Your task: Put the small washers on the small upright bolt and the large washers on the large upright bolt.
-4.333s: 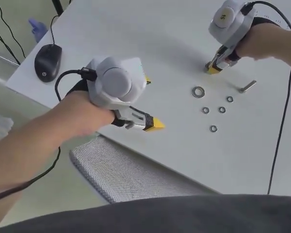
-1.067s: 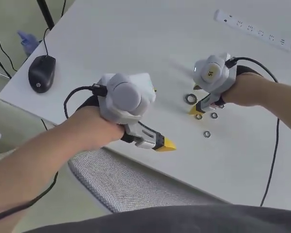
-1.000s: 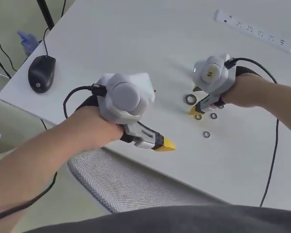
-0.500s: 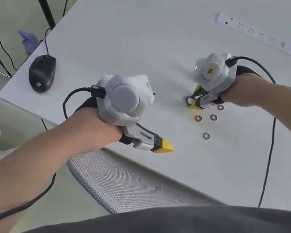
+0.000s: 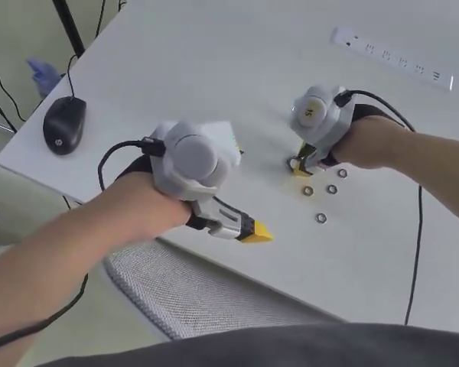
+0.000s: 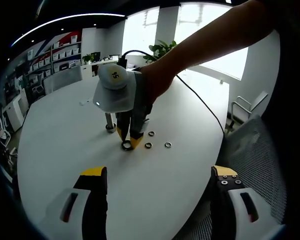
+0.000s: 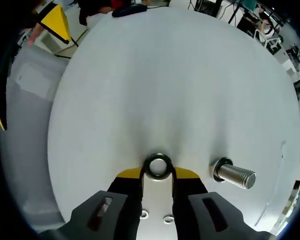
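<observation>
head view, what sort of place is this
Likely an office or meeting room: a large white table carries a black computer mouse and a long white power strip, with a grey mesh chair at its edge.

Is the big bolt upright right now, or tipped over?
Upright: in the left gripper view the large bolt stands head-down on the table, beside the right gripper, which is shut on the large washer.

This looks like an office or lab room: a large white table bears a computer mouse at far left and a power strip at far right, a mesh chair stands near, and stocked shelves, a potted plant and bright windows lie beyond.
</observation>
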Demonstrator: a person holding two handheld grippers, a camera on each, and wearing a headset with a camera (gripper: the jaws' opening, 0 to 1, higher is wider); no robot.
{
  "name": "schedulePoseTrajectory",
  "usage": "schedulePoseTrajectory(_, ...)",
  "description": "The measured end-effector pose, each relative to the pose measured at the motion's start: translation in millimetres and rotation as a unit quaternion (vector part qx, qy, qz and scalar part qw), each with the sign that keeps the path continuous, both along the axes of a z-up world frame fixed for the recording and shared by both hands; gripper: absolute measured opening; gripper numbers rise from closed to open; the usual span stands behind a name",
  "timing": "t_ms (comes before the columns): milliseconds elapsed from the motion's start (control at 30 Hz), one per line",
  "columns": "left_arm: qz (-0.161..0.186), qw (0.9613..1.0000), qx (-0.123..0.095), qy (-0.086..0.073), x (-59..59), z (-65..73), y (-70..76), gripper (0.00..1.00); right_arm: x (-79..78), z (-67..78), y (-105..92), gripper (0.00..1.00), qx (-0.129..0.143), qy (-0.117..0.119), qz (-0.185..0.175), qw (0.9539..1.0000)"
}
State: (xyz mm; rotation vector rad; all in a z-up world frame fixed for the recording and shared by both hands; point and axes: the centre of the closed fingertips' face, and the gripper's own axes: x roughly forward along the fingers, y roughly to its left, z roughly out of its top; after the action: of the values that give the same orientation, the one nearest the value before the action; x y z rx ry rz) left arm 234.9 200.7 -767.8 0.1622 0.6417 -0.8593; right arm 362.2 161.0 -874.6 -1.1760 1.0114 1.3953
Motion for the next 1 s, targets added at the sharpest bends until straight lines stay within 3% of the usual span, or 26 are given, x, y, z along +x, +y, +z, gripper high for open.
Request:
schedulePoseTrajectory(333,-0.001,1.0,0.005,0.007,-6.6,-3.6,1.5,0.84,-2.1,1.0,-0.6,0.22,0.01,-0.001,0.005,0.9999)
schedulePoseTrajectory(533,-0.003,0.9999,0.008,0.011,-7.9,-7.2,1.4,0.83,-1.3,2.1,-2.5,0.22,0.015,0.004,-0.01,0.9998)
schedulePoseTrajectory(1000,-0.007,1.0,0.006,0.004,0.6,-2.5,-2.4,0.85,7.8,18.4,-18.0,0.22,0.012,0.0,-0.029,0.9995)
